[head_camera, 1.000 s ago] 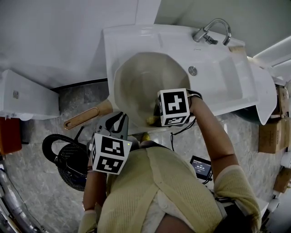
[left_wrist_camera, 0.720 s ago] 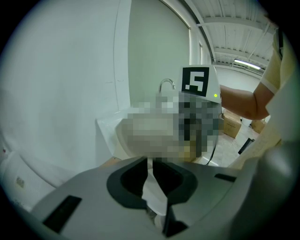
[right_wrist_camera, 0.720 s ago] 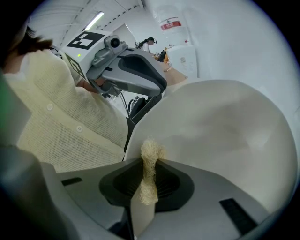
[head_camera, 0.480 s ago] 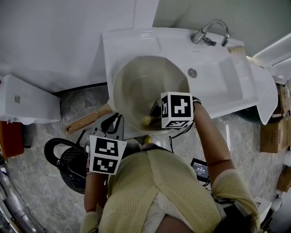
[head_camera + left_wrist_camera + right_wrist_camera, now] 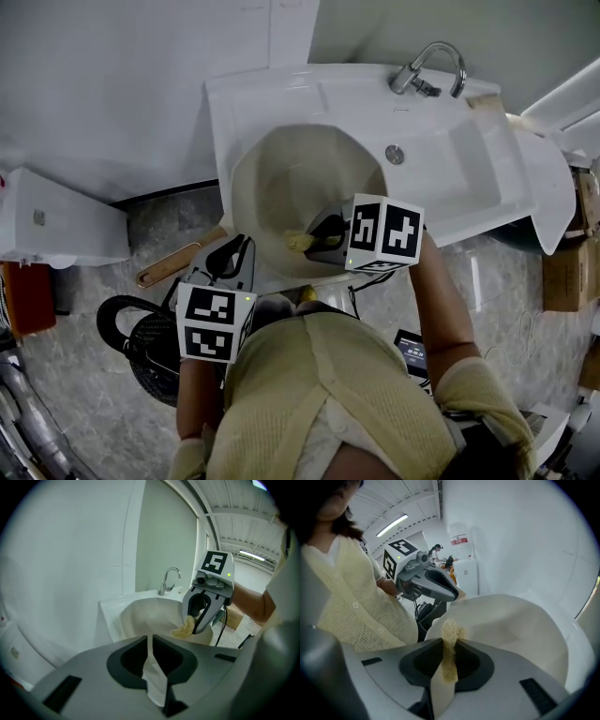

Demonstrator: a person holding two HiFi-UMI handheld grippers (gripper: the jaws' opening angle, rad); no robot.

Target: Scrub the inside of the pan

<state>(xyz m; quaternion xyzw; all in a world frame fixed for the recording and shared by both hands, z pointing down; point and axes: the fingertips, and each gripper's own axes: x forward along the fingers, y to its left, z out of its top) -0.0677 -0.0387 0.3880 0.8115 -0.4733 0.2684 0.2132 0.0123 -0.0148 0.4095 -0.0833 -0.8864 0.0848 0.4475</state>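
Observation:
A cream pan (image 5: 300,183) lies tilted in the white sink (image 5: 469,159), its wooden handle (image 5: 176,266) sticking out to the lower left. My left gripper (image 5: 232,257) is shut on the pan's near rim by the handle; a thin cream edge shows between its jaws (image 5: 151,667). My right gripper (image 5: 319,239) reaches into the pan's near side, shut on a yellow scrubber (image 5: 298,242) that touches the pan's inner wall. The left gripper view shows that scrubber (image 5: 184,629) hanging from the right gripper (image 5: 199,616). In the right gripper view the scrubber (image 5: 450,639) sits in the jaws before the pan (image 5: 511,620).
A chrome faucet (image 5: 427,66) stands at the sink's back right, an overflow hole (image 5: 395,154) below it. A white box (image 5: 56,220) sits at left, a black round object (image 5: 141,337) on the floor, cardboard boxes (image 5: 567,272) at right.
My right gripper has swung to the right along the pan's near side, and the scrubber now shows further left inside the pan. The left gripper has stayed on the rim.

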